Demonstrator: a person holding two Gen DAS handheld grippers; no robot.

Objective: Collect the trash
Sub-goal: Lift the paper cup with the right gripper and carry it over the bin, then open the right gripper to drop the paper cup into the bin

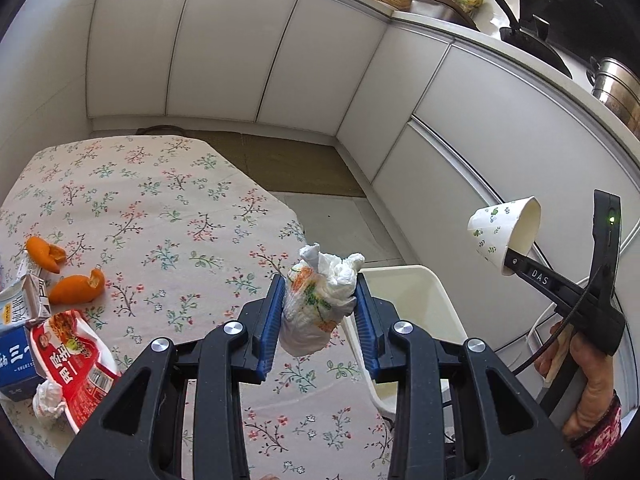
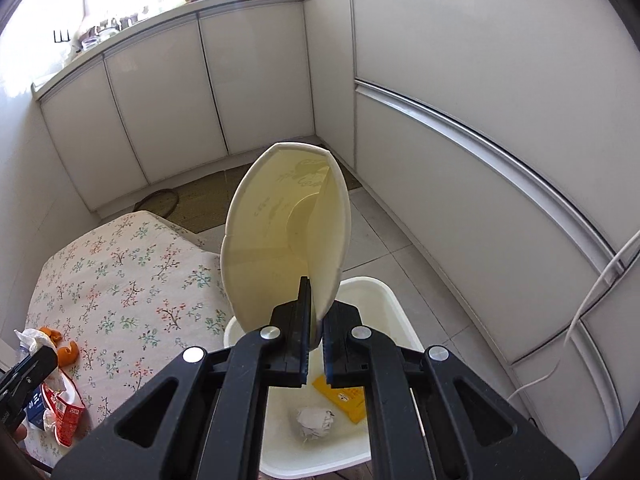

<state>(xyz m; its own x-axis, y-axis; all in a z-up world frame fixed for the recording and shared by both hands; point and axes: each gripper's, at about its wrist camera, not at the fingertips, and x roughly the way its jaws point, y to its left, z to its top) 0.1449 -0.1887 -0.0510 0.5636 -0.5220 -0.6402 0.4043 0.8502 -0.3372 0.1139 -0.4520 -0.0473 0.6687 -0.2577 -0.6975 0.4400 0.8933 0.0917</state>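
My left gripper [image 1: 320, 312] is shut on a crumpled printed tissue wad [image 1: 320, 304], held above the table's right edge next to the white bin [image 1: 424, 280]. My right gripper [image 2: 316, 340] is shut on the rim of a paper cup [image 2: 280, 232], squashed flat at the grip, held over the white bin [image 2: 384, 292]. The cup also shows in the left wrist view [image 1: 502, 232]. In the bin lie a crumpled paper ball [image 2: 314, 426] and a yellow wrapper [image 2: 344, 396]. Orange peels [image 1: 76, 288], a red packet [image 1: 76, 360], cartons [image 1: 20, 308] and a tissue [image 1: 48, 400] lie on the floral table.
The floral tablecloth table [image 1: 160, 208] fills the left. White kitchen cabinets [image 1: 240, 48] line the back and right. A brown mat [image 1: 296, 164] lies on the floor. A white cable [image 2: 592, 300] hangs by the right cabinets.
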